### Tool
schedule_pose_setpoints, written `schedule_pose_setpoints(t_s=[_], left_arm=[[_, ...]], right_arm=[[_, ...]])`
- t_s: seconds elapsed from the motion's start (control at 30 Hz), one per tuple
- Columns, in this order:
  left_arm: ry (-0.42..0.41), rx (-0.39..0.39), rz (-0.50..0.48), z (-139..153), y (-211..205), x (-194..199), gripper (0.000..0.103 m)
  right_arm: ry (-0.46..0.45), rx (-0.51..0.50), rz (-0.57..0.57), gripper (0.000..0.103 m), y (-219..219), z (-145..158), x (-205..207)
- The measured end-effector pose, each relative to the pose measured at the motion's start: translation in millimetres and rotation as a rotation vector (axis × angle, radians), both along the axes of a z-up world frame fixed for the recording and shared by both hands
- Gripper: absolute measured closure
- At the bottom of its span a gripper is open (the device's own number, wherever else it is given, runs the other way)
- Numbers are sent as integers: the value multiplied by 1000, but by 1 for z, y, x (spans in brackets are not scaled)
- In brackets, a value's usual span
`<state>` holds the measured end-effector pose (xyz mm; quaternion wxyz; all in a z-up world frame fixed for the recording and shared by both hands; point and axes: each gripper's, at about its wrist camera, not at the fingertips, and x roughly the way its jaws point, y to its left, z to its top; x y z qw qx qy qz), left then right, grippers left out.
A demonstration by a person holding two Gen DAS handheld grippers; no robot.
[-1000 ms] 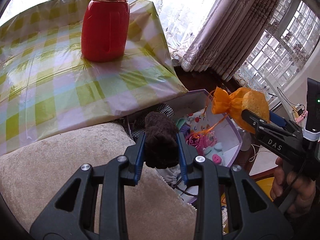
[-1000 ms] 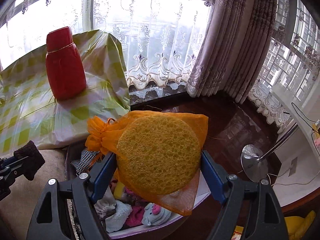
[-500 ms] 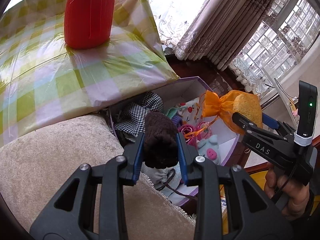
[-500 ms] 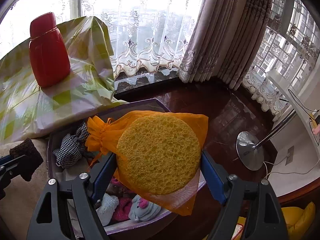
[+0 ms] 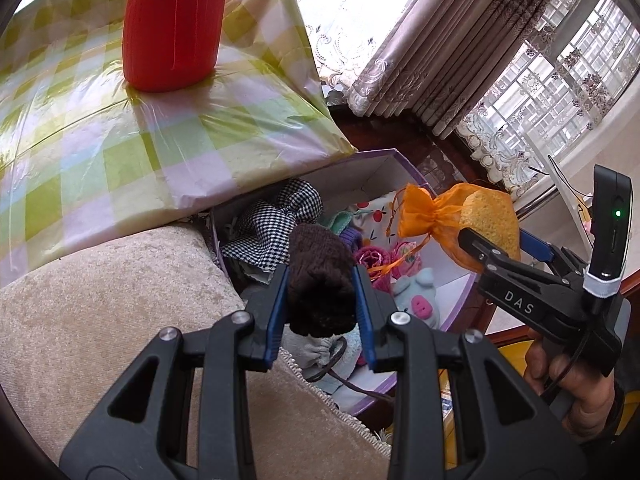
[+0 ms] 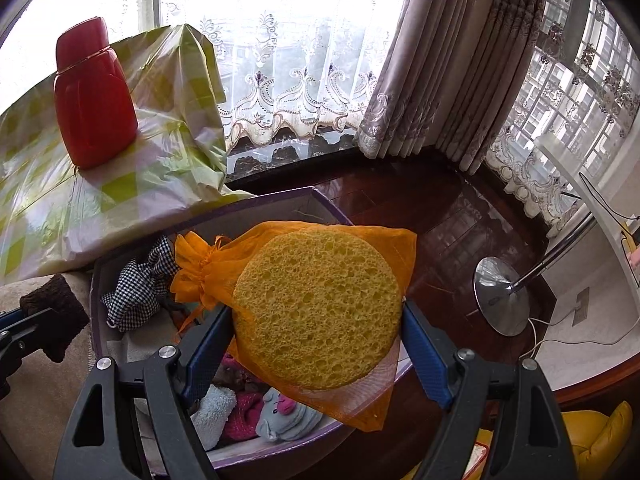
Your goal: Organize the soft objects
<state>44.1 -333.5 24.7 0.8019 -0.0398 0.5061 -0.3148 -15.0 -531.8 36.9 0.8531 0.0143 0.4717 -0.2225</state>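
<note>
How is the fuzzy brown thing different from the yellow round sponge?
The dark brown knitted piece is dark, woolly and bare; the round yellow sponge is bright, full of holes and sits inside an orange mesh bag. The left gripper clamps the brown piece; the right gripper clamps the sponge. Both hang above the purple-rimmed box.

The left gripper (image 5: 320, 300) sits at lower centre, its jaws clamped. The right gripper (image 6: 316, 344) is clamped too, a hand (image 5: 572, 392) gripping its handle at lower right.

One word can be read: "DAS"

The white capital letters "DAS" stand on the black body of the right gripper (image 5: 490, 246), seen at the right side of the left wrist view; no other writing can be read in either view.
</note>
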Motion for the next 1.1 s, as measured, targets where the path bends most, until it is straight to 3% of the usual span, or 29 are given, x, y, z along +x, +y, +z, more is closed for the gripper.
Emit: schedule_pose_setpoints(t_s=[0.13, 0.27, 0.4, 0.7, 1.1], left_arm=[[6, -10, -4, 0, -1, 0, 63], [18, -12, 6, -2, 1, 2, 39], [43, -9, 25, -6, 5, 4, 27], [12, 85, 0, -3, 15, -22, 17], [12, 83, -22, -6, 11, -25, 7]], right_arm=[[-4, 5, -6, 20, -1, 0, -1], [1, 12, -17, 20, -2, -1, -2], [17, 26, -19, 20, -1, -4, -1], [41, 24, 9, 20, 14, -5, -6], [83, 23, 15, 20, 29, -6, -16]])
